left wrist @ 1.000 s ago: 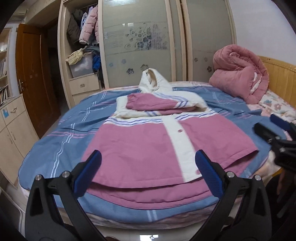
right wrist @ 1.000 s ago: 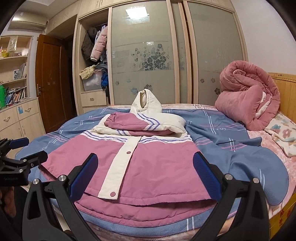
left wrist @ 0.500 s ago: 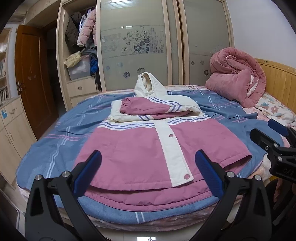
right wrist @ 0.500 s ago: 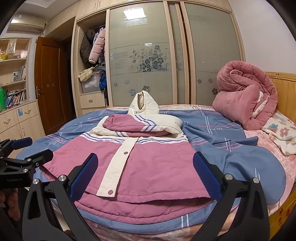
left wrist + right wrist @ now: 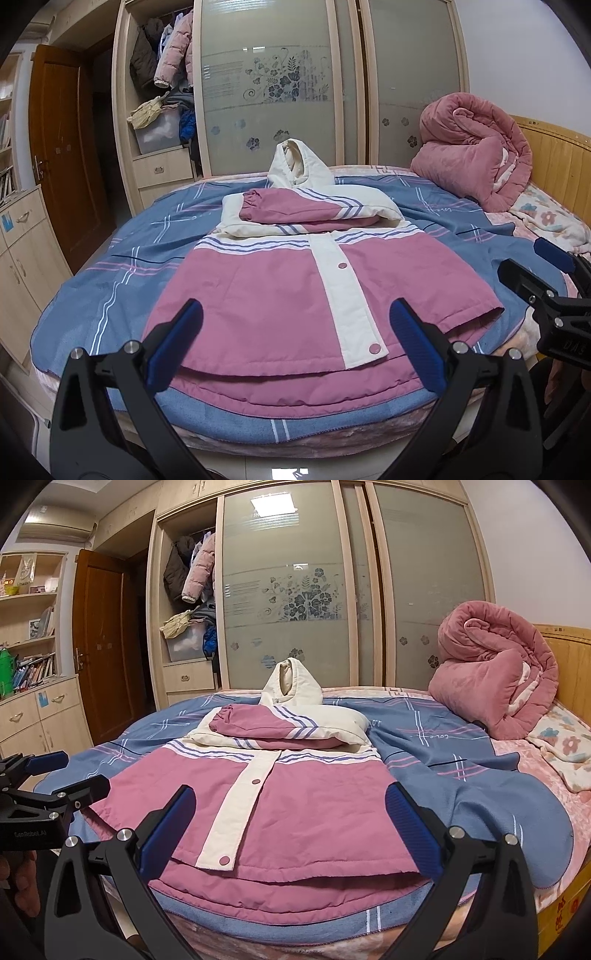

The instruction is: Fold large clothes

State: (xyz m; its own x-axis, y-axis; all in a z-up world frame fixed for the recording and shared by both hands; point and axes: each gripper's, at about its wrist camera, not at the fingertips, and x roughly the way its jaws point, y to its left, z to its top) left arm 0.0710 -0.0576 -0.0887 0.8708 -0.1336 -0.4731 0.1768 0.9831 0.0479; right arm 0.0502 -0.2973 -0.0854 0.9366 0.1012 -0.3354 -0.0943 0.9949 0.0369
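From your left wrist camera, your left tool hangs over the near edge of the bed, its blue-padded fingers spread wide apart with nothing between them. The pink-and-white jacket lies flat on the blue plaid blanket, front up, snap placket running toward you, hem nearest the tool. Both sleeves are folded across the chest, and the white hood stands up at the far end. Your right tool shows at the right margin, beside the jacket's corner and not touching it. A rolled pink quilt sits near the wooden headboard.

From your right wrist camera, your right tool is likewise held above the hem, fingers wide apart and holding nothing. The jacket fills the middle of the bed, sleeves stacked below the hood. Your left tool enters from the left, near the jacket's other corner, its fingers parted too. The wardrobe stands behind, one section open with clothes inside.
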